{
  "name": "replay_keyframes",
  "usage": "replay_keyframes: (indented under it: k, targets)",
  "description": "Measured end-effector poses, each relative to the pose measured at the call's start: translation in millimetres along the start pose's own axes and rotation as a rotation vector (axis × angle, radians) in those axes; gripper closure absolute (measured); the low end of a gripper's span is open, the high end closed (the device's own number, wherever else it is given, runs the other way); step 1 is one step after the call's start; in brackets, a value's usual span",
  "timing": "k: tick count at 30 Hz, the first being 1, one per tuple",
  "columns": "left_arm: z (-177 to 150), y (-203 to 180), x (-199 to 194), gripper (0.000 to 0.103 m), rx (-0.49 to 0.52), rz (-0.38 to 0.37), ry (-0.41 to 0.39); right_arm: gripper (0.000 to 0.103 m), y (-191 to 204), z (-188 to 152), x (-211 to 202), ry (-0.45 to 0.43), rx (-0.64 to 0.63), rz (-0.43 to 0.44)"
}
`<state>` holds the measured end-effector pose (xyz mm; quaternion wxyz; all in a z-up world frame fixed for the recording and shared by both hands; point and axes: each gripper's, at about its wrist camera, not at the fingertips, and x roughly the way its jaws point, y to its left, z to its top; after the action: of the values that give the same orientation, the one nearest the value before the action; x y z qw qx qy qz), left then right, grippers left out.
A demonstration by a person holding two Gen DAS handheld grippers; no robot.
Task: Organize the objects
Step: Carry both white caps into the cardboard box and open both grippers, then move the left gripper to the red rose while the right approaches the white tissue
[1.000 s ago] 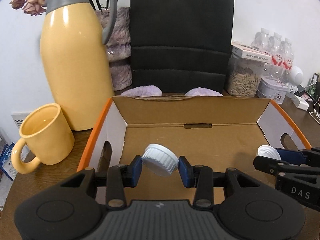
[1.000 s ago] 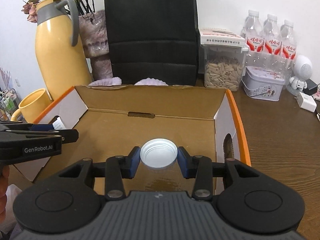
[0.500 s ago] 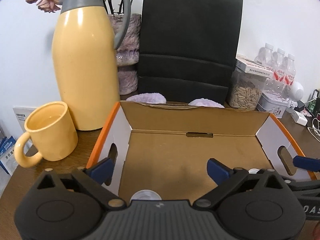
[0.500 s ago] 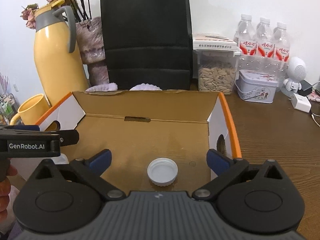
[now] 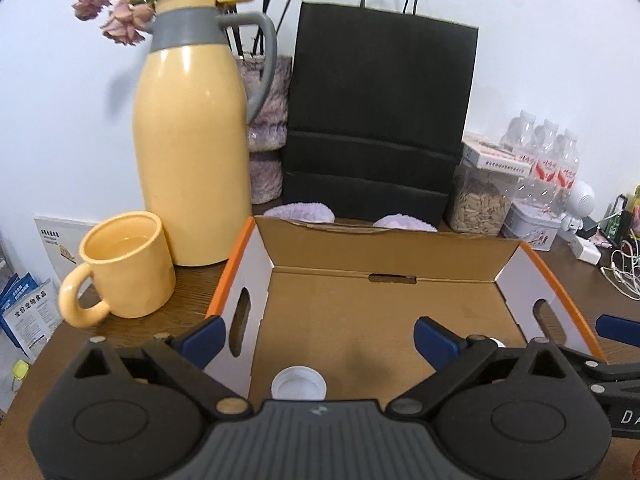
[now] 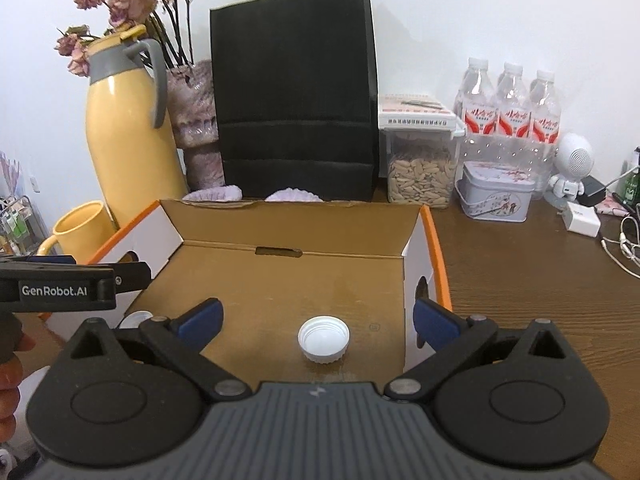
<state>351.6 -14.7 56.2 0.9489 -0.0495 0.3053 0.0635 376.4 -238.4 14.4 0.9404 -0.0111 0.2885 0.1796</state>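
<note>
Both white caps released onto the box floor, fingers spread wide.

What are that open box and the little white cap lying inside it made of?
The box looks like corrugated cardboard: matte brown inside, white side flaps, orange outer edge, visible fold lines. The cap looks like smooth white plastic, with moulded ridges round its rim.

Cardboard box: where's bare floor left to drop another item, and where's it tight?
Free: the cardboard box floor from the back wall's slot forward to the two white caps, and the brown table right of the orange edge. Tight: the near edge around both caps, and behind the box with the bag, thermos and seed jar.
</note>
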Motion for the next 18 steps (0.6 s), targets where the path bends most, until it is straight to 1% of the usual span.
replay_keyframes:
  k: [12,18]
  targets:
    - [-11,6,-64,0.001,0.017,-0.002,-0.062,0.000,9,-8,-64,-0.059,-0.028,-0.024]
    - [-26,13,-94,0.000,0.032,-0.004,-0.082,0.000,10,-16,-99,-0.090,-0.041,-0.032]
